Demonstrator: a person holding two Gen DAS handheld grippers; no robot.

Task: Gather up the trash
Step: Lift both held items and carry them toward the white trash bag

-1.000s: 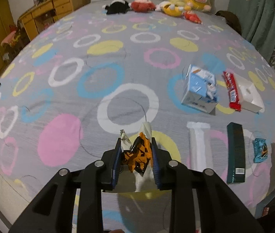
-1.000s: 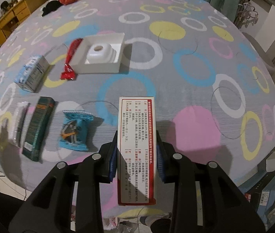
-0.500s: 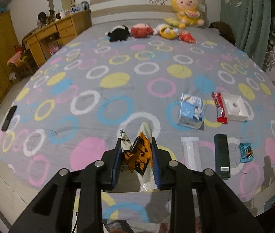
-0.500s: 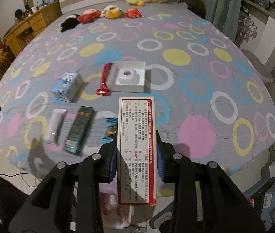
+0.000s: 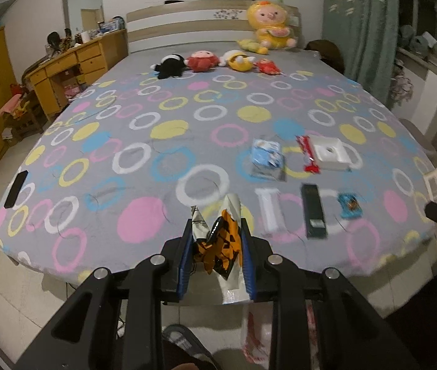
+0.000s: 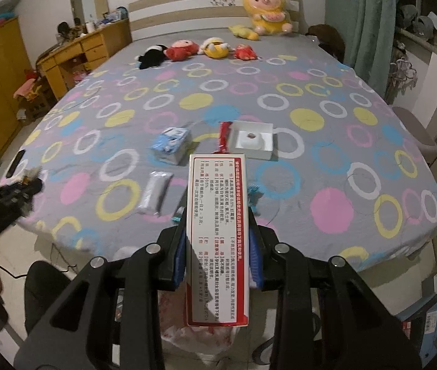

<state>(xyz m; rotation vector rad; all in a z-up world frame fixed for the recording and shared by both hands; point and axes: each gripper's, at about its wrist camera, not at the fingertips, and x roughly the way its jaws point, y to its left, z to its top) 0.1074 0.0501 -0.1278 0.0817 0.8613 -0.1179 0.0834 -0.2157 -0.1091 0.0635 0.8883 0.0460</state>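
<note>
My left gripper (image 5: 217,231) is shut on an orange and black snack wrapper (image 5: 218,243), held past the bed's near edge over the floor. My right gripper (image 6: 218,225) is shut on a white and red box (image 6: 217,240), also held off the bed's edge. On the bed lie a blue carton (image 5: 266,154), a red wrapper (image 5: 306,154), a white tray (image 5: 331,152), a white sachet (image 5: 269,211), a dark green box (image 5: 314,214) and a small blue packet (image 5: 349,205). A white and red plastic bag (image 6: 200,330) lies on the floor under the right gripper.
The bed has a grey cover with coloured rings (image 5: 169,129). Plush toys (image 5: 203,61) line the headboard. A black phone (image 5: 16,188) lies at the bed's left edge. A wooden desk (image 5: 73,67) stands left, green curtains (image 5: 357,24) right.
Both grippers have pulled back and up from the bed with their loads, so the whole bed and the floor in front now show.
</note>
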